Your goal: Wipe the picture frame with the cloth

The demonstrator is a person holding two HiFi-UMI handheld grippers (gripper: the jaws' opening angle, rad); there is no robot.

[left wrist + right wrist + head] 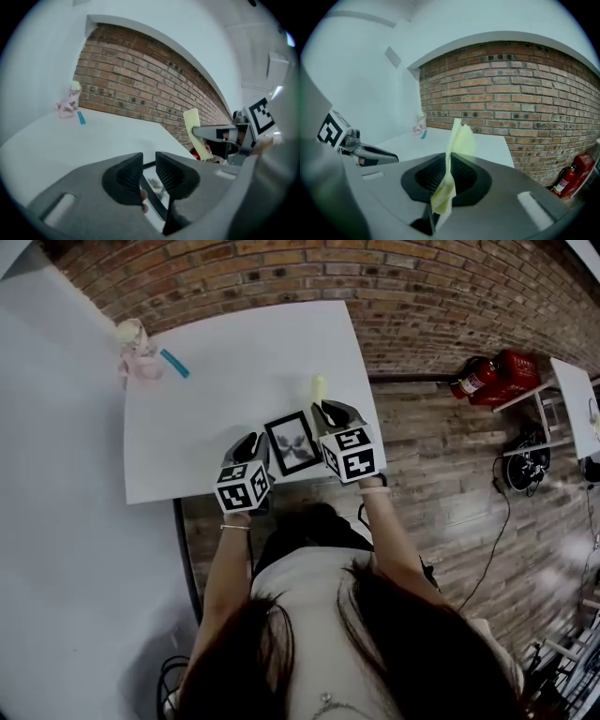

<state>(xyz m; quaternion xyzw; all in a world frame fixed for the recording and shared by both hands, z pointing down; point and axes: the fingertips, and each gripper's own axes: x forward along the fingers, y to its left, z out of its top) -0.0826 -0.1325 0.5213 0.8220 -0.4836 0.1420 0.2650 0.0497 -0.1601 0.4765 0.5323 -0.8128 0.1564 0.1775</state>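
Left tool: closed on the left edge of the picture frame, at the table's near edge. Right tool: clamped on the yellow cloth.

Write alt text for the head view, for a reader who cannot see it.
Seen from above, a person at a white table holds a black picture frame in the left gripper and a pale yellow cloth in the right gripper. A red fire extinguisher sits by the brick wall at right.
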